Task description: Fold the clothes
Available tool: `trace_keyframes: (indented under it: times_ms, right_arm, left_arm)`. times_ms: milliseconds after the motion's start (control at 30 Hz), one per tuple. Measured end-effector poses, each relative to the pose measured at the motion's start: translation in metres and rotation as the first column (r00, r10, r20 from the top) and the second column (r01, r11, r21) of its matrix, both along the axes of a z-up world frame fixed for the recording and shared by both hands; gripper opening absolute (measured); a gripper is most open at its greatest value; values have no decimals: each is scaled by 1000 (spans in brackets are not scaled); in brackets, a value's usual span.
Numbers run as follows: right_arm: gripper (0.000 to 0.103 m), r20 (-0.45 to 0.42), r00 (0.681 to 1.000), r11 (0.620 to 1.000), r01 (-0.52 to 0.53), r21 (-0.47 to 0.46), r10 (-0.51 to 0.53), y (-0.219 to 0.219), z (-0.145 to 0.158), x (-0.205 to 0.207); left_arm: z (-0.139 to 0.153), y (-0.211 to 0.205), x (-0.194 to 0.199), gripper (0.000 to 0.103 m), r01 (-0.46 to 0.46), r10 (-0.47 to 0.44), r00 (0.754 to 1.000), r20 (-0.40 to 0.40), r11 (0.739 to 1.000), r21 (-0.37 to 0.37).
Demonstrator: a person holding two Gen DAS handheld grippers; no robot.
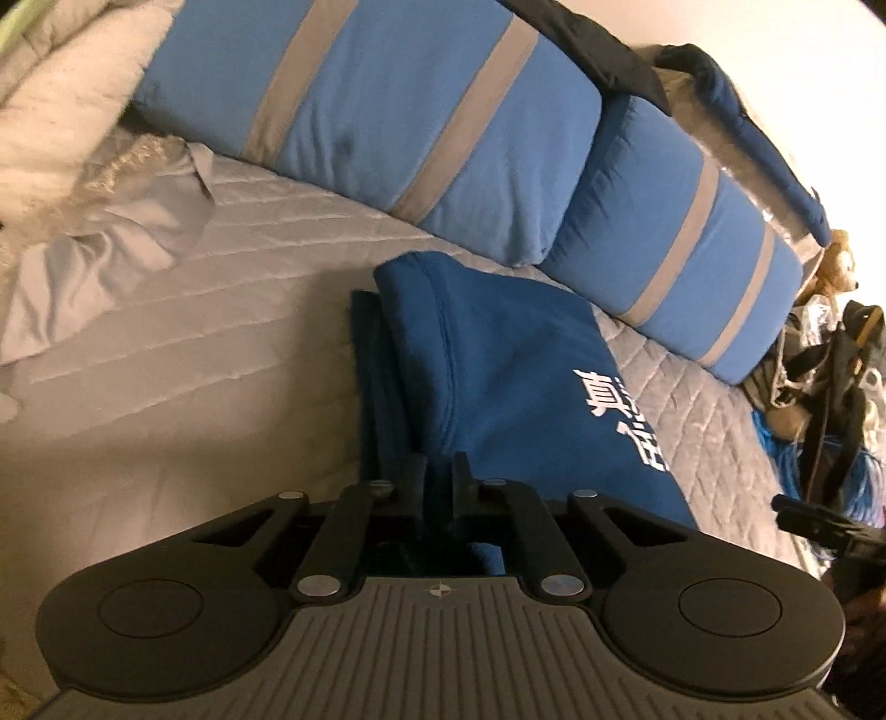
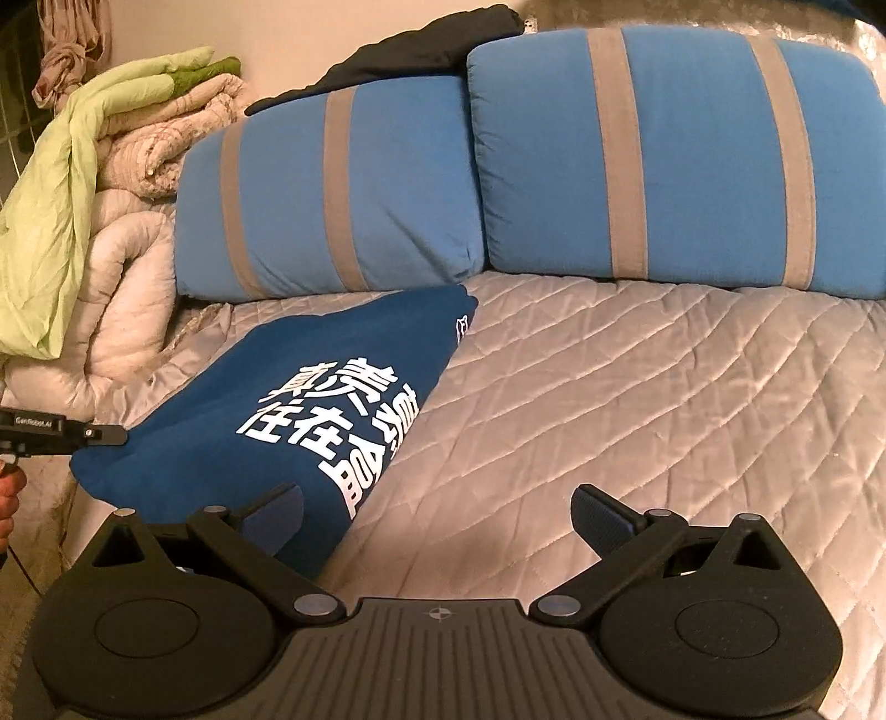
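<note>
**Folded blue T-shirt pinched by the left gripper, right gripper spread beside it**

A dark blue T-shirt (image 2: pixel 310 387) with white printed characters lies folded into a compact stack on the quilted grey bedspread (image 2: pixel 637 387), toward the left of the bed in the right wrist view. Its far edge lies just beside the left of two blue pillows with grey stripes (image 2: pixel 332 194); the second such pillow (image 2: pixel 664 155) stands to the right, touching the first.

The left gripper (image 1: pixel 440 471) has its two black fingers drawn close together with a fold of the shirt's near edge clamped between them; blue cloth shows in the narrow gap and runs back under the tool. In the right wrist view the same gripper (image 2: pixel 105 435) reaches in from the left edge at the shirt's left corner.

The right gripper (image 2: pixel 437 515) has its fingers spread wide apart. Its left finger (image 2: pixel 274 512) sits over the shirt's near corner, while the right one (image 2: pixel 603 520) is over bare bedspread; whether either touches the surface cannot be told.

At the far left of the bed a rolled cream comforter (image 2: pixel 127 310) is heaped with a light green blanket (image 2: pixel 66 194) draped over it. A black garment (image 2: pixel 421 50) lies along the top of the pillows.
</note>
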State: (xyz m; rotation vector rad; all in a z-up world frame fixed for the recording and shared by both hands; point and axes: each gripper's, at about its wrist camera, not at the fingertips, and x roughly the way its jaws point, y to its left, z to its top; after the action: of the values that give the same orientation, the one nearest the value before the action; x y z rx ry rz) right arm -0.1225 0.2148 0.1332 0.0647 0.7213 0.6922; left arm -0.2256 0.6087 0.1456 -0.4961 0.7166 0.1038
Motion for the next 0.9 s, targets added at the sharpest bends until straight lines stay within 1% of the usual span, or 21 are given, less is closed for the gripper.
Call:
trace_keyframes:
  times_ms: [167,267,300,333,367,433,467,533,600,633,700,767,800,833,867,900]
  right_arm:
    - [102,-32,999,1000,-2,-7,1,-1,-4,5]
    - [102,-36,999,1000,-1,-20,0,1,-4,5]
    - [102,-36,999,1000,-1,-21,1,1,-5,5]
    - [102,-36,999,1000,-2,-21,1,1,-5,5]
    - [102,-37,999,1000,-2,-20,1,1,-5,5]
    - [102,-42,999,1000,-1,-17,0,0,-5,5]
    - [102,-45,999,1000,-1,-13,0,0,-6,5]
    - [102,-50,999,1000,-2,-7,1,-1,-6,5]
    - [102,-53,999,1000,-5,-3,5,-1,-6,6]
    - [102,-54,999,1000,-6,-3,6,-1,-6,6]
    - [102,-63,998,1000,-12,-2,12,0,-7,8]
    - [102,-71,997,1000,-11,-4,10,0,-7,9]
    - [102,-72,997,1000,-9,-3,9,0,-7,9]
    - [102,-75,997,1000,-9,1,9,0,-8,9]
    - [102,-80,997,1000,-9,5,9,-1,-8,10]
    - [102,-86,996,1000,-7,8,8,-1,-8,10]
  left_arm:
    - [-15,3,1,8,-31,32,998,-56,999,19]
    - [-25,2,5,7,-29,36,995,-96,997,65]
    - [-28,4,5,7,-31,38,994,-106,997,69]
    - [-30,5,5,5,-37,45,992,-114,997,69]
    - [-31,6,6,1,-50,60,990,-128,995,83]
    - [-36,5,5,1,-92,126,975,-183,978,187]
    - [-40,7,3,1,-84,123,973,-196,977,198]
    - [-46,17,-5,1,-100,127,972,-196,985,143]
    - [-46,29,-14,3,-164,175,969,-173,983,79]
    - [-46,35,-18,6,-193,198,967,-158,980,49]
    - [-43,45,-24,21,-236,231,964,-130,972,-23]
    - [-38,52,-28,53,-255,247,965,-89,961,-103]
    - [-35,54,-30,59,-260,252,965,-69,956,-135]
    - [-32,55,-29,68,-258,252,966,-53,953,-160]
    - [-30,55,-27,72,-244,242,970,-37,952,-186]
    - [-29,54,-23,74,-228,226,974,-31,952,-205]
